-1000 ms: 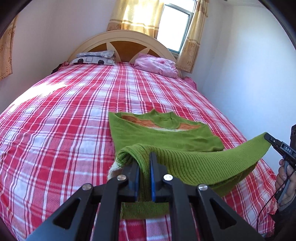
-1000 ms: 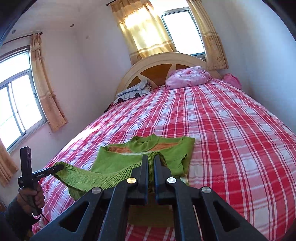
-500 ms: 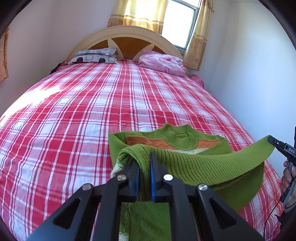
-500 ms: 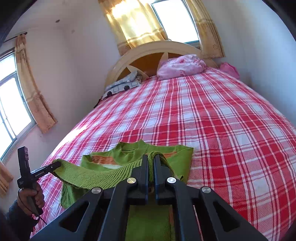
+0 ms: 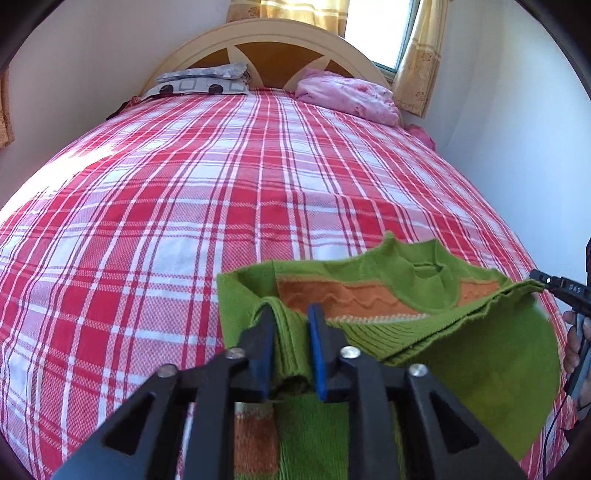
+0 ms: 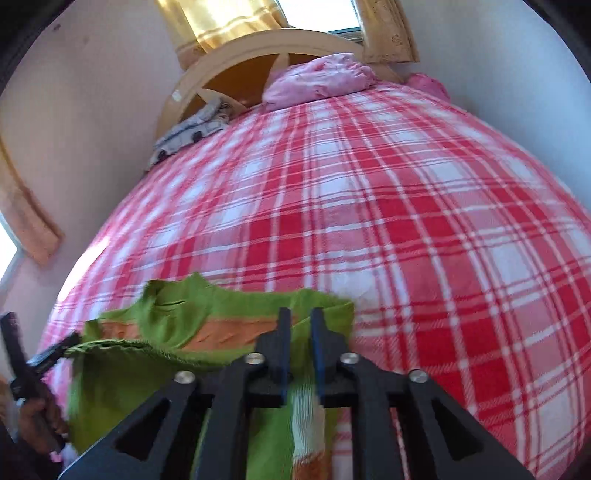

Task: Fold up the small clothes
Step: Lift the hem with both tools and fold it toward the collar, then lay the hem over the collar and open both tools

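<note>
A small green knit sweater (image 5: pixel 424 284) with an orange band across the chest lies at the near edge of the red plaid bed (image 5: pixel 240 192). My left gripper (image 5: pixel 290 317) is shut on the left corner of its ribbed hem. My right gripper (image 6: pixel 299 321) is shut on the hem's other corner and also shows at the right of the left wrist view (image 5: pixel 554 286). The hem is stretched between the two grippers, lifted and carried over the chest toward the collar (image 6: pixel 173 299). The lower part of the sweater hangs under the grippers.
A pink pillow (image 5: pixel 347 94) and a grey patterned pillow (image 5: pixel 201 79) lie at the cream headboard (image 5: pixel 273 37). A white wall runs along the bed's right side. A curtained window (image 5: pixel 380 29) is behind the headboard. The bedspread stretches far ahead.
Both grippers have carried the hem forward and down over the sweater, nearer the collar. The fold has deepened. Both views have tilted down toward the bed.
</note>
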### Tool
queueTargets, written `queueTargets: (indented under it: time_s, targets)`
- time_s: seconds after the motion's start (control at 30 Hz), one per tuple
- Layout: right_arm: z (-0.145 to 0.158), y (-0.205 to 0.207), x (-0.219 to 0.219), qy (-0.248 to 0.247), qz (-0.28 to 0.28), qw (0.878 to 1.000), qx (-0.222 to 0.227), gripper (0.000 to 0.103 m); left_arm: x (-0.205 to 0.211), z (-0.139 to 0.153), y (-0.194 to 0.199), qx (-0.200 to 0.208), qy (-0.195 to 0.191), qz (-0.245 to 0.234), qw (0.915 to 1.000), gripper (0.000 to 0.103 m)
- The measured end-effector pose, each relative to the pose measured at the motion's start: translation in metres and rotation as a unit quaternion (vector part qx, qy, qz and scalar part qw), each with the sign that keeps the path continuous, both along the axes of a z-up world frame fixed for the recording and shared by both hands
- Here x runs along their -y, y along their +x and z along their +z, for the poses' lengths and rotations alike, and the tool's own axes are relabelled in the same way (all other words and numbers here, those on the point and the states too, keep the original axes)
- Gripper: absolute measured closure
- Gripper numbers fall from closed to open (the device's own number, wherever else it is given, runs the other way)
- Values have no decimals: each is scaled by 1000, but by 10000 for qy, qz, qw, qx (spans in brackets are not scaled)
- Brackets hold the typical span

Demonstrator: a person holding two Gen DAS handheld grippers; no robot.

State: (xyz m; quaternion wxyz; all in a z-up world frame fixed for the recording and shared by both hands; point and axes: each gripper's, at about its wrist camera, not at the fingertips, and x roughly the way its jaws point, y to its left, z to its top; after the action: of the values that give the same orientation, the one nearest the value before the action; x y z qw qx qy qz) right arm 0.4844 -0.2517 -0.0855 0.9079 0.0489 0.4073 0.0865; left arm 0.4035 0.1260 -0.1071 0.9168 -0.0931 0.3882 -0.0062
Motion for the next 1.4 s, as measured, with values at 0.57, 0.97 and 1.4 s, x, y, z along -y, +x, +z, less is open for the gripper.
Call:
queueTargets:
  time_s: [0.57,0.97,1.4]
  targets:
    - [-12,4,-17,-732,551,9955,-223,50,6,8,-4,131,655,-876,9939,28]
    - [-29,6,-45,-1276,1036,9858,-354,98,19,-16,30,-425,858,-1066,9897,97]
    - [-41,28,-32,-1060,530,9919,-455,97,3,-36,42,-467,751,-480,9949,91]
